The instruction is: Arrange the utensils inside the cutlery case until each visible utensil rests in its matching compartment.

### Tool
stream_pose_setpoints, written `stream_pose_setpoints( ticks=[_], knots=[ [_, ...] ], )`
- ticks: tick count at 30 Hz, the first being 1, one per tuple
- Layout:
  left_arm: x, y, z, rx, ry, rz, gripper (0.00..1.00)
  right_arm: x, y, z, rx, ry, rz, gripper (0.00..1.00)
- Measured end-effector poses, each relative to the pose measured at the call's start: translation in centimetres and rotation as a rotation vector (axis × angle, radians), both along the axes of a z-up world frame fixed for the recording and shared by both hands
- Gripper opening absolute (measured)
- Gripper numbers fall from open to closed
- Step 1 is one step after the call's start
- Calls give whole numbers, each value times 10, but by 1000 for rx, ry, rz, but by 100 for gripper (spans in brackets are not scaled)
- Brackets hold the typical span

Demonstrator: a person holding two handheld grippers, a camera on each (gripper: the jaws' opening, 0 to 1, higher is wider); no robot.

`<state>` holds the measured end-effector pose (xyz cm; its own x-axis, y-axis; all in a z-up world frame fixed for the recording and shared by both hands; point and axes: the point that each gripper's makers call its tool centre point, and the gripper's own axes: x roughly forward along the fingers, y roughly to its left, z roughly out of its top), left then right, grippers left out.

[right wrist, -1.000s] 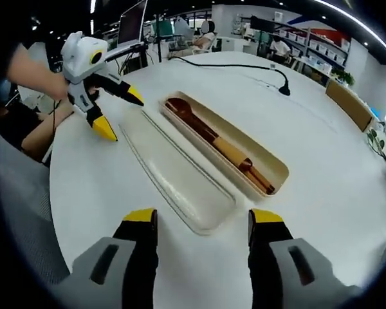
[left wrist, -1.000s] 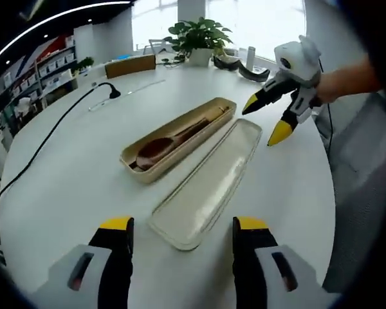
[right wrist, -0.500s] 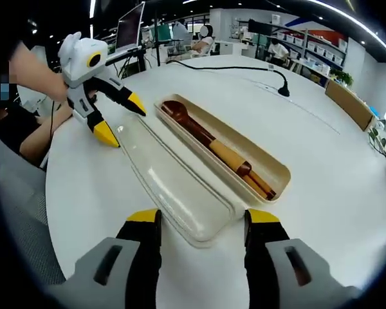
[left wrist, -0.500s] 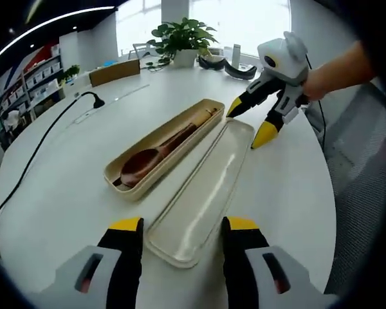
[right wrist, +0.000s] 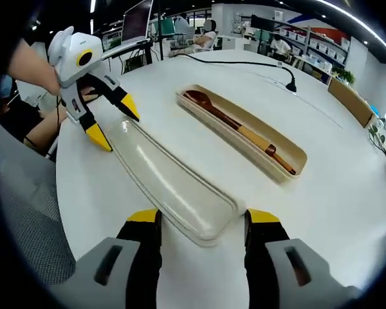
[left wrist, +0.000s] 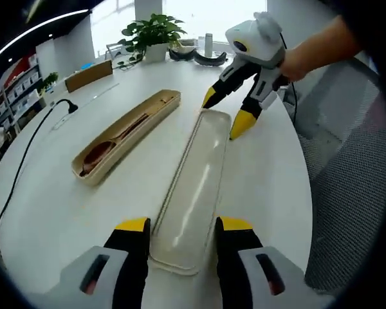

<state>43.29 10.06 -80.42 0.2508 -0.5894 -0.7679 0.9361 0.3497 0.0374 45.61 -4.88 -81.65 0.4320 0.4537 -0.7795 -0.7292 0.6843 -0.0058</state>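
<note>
- Left gripper view: a black cable (left wrist: 27, 151) with a small stand runs across the round white table (left wrist: 58, 212), to the left of the cutlery case.
- The beige cutlery case (left wrist: 123, 131) lies open on the table, left of the lid and apart from it, with a clear strip of table between them.
- Inside the case lies a dark wooden spoon (left wrist: 109, 143), bowl toward the near end; other wooden utensils lie alongside it, too small to tell apart.
- The translucent lid (left wrist: 194, 183) lies flat on the table, hollow side up, right of the case.
- The left gripper (left wrist: 179, 230) has its yellow-tipped jaws apart, one on each side of the lid's near end; whether they touch the lid cannot be told.
- The right gripper (left wrist: 225, 111), held by a person's hand, has its jaws spread at the lid's far end, one tip on each side of that end.
- Beyond the case, at the table's far edge, stands a potted plant (left wrist: 149, 33).
- Right gripper view: the left gripper (right wrist: 112, 122) sits at the lid's far end, jaws spread.
- The lid (right wrist: 170, 180) runs toward the camera, its near end between the parted jaws of the right gripper (right wrist: 201, 225).
- The cutlery case (right wrist: 243, 132) lies right of the lid, well separate, with the spoon (right wrist: 215, 111) in it.
</note>
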Motion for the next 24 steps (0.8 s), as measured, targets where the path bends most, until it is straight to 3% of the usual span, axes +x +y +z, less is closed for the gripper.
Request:
stream_pose_setpoints(
  ticks=[10, 16, 21, 23, 24],
  knots=[
    [-35, -9, -4, 44, -25, -101, 38, -41, 15, 0, -52, 41, 1, 38],
    [-37, -25, -5, 50, -34, -128, 39, -41, 13, 0, -48, 108, -113, 31],
    [-37, -27, -9, 64, 5, -140, 38, -47, 18, 1, -29, 133, -124, 31],
    [-37, -26, -10, 58, 16, -162, 38, -52, 14, -1, -106, 106, -23, 31],
    [-38, -26, -10, 52, 25, -169, 38, -52, 10, -1, -179, 56, 56, 32]
  ],
)
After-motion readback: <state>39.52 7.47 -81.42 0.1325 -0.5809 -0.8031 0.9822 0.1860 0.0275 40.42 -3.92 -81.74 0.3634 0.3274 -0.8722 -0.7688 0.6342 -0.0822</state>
